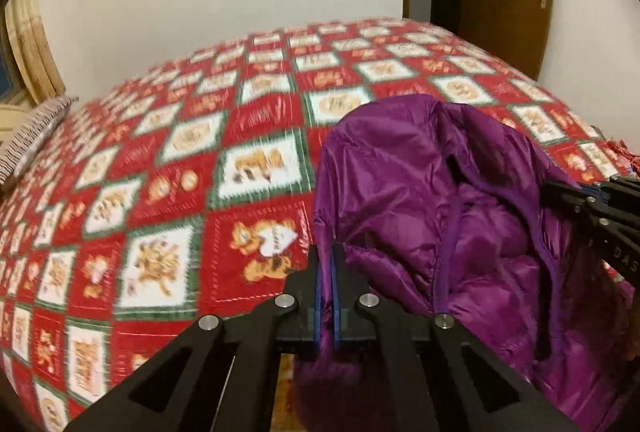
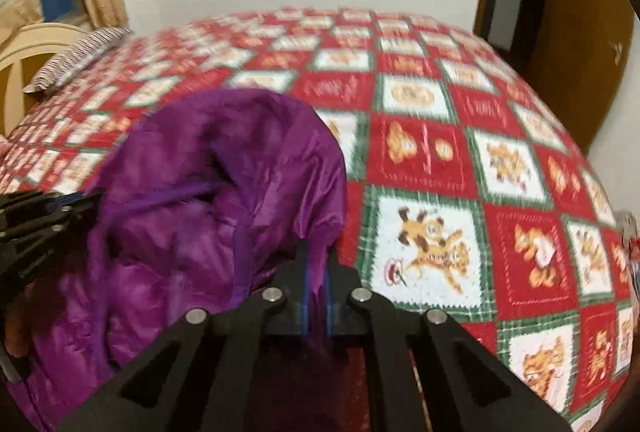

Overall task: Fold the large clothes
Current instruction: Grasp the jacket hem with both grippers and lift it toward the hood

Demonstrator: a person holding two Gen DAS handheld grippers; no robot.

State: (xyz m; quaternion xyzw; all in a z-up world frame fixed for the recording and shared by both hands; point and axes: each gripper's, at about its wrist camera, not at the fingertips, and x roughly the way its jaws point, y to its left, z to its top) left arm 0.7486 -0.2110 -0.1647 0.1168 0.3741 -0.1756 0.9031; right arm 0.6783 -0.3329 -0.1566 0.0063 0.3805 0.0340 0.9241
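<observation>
A shiny purple quilted down jacket (image 1: 420,191) is held up over the near part of the bed, bunched between 2 tools. The left hand-held gripper (image 1: 327,272) is clamped on its left edge; the right hand-held gripper (image 2: 316,272) pinches its right edge. Beneath spreads a red, white and green checked cartoon bedspread (image 1: 180,159), with a striped pillow (image 2: 76,59) at the far left.
</observation>
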